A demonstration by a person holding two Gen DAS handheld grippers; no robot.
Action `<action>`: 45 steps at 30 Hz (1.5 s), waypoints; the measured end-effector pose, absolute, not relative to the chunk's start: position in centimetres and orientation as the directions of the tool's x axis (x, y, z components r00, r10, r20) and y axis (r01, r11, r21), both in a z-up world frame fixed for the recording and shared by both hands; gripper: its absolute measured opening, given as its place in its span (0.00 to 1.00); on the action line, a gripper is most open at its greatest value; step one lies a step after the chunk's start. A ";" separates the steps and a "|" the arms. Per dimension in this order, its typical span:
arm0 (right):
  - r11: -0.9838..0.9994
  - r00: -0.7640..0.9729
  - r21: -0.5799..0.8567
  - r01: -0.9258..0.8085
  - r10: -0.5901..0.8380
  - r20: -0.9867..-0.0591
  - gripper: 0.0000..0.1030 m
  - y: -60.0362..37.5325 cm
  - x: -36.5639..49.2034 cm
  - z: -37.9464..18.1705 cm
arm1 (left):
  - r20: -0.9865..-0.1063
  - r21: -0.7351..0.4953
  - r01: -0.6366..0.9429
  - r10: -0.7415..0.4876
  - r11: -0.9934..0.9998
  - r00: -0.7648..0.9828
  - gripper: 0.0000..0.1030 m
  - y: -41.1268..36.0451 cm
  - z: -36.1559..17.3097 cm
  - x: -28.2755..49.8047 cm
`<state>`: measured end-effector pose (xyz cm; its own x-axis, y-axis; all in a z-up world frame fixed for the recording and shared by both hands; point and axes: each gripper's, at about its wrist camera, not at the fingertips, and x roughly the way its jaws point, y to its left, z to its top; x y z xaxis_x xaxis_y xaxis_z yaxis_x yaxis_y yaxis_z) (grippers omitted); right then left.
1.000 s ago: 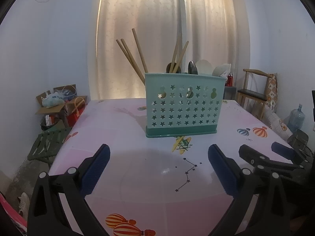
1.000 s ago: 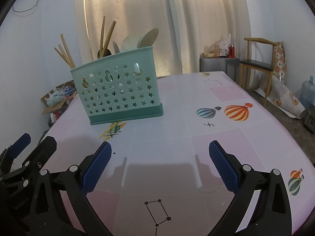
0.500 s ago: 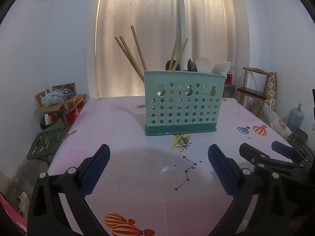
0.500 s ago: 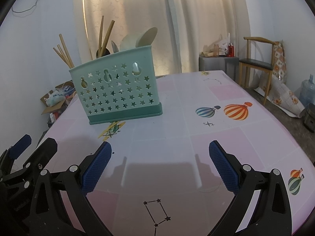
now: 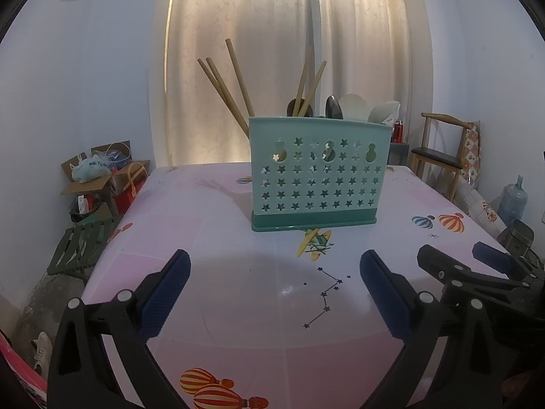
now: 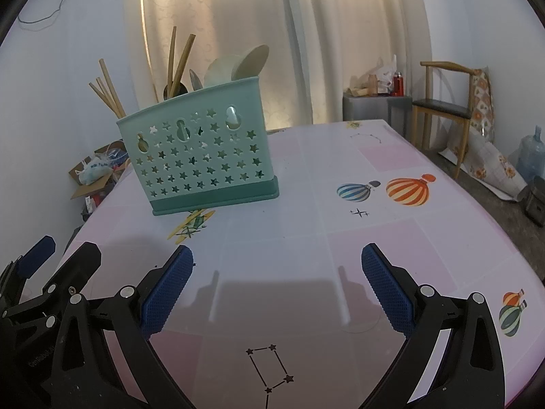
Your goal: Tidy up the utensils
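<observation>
A teal utensil holder (image 5: 315,173) with star-shaped holes stands upright on the pink table (image 5: 211,238). It holds wooden chopsticks (image 5: 224,85), metal spoons (image 5: 333,107) and pale ladles (image 5: 354,107). It also shows in the right wrist view (image 6: 201,156), with chopsticks (image 6: 107,92) and ladles (image 6: 238,66) sticking out. My left gripper (image 5: 274,293) is open and empty, short of the holder. My right gripper (image 6: 277,286) is open and empty, to the holder's right and nearer me. It appears in the left wrist view (image 5: 477,272) too.
A wooden chair (image 6: 442,105) and a water jug (image 6: 531,151) stand on the right. Cardboard boxes (image 5: 102,177) and a green stool (image 5: 81,245) are left of the table. A curtain (image 5: 272,51) hangs behind. The table's edges curve near both grippers.
Both views have dropped slightly, so the holder sits a little higher in frame. Both grippers stay open and empty.
</observation>
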<state>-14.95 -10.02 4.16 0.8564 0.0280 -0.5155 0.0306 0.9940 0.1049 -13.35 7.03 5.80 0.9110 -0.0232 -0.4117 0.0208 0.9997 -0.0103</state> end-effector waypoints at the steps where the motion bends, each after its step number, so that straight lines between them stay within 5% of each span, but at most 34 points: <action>1: 0.994 0.856 0.105 0.031 0.028 -0.516 0.93 -10.0 -14.9 4.2 | -0.413 -0.010 0.020 -0.022 1.000 0.910 0.95 7.1 5.8 -13.4; 45: 0.994 0.853 0.108 0.034 0.027 -0.521 0.93 -10.2 -15.1 3.9 | -0.434 0.001 0.010 -0.008 1.000 0.901 0.95 7.0 5.3 -13.2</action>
